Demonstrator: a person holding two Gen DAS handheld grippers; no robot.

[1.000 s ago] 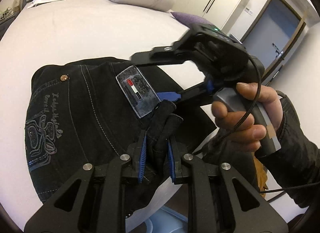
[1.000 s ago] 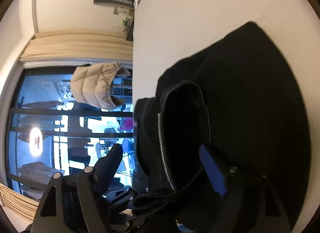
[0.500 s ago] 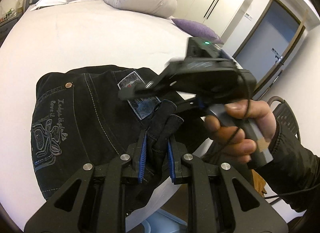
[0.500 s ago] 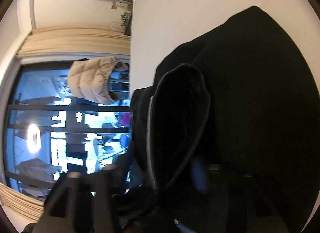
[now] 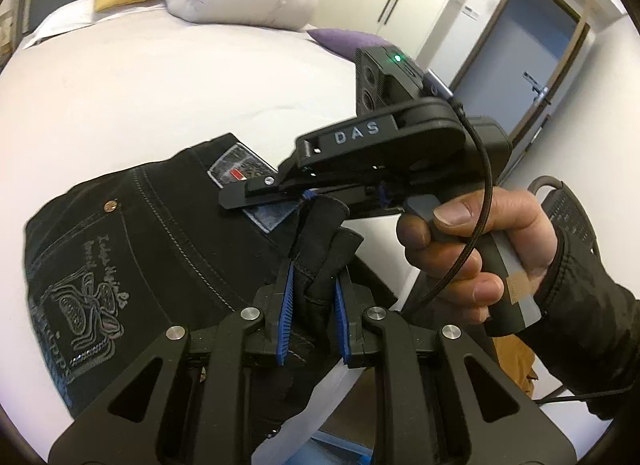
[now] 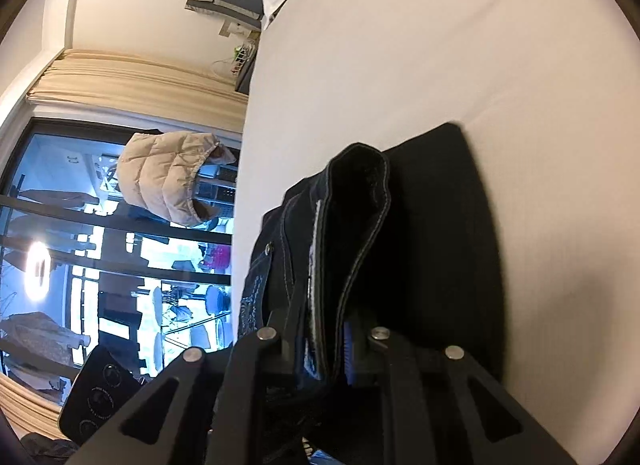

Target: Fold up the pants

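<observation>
Since a second ago right gripper (image 5: 308, 195) swung from edge-on to side-on, now at 12 o'clock of left gripper (image 5: 314, 307). Both clamped tight on black pants (image 5: 132, 249) waistband, the rest lying on bed (image 5: 168, 97). Risk: thick bunched denim slips out mid-fold, fold goes crooked.

Left gripper (image 5: 313, 307) clamped on dark cloth; right gripper (image 6: 326, 349) (hand-held (image 5: 472, 261)) likewise pinching.
</observation>
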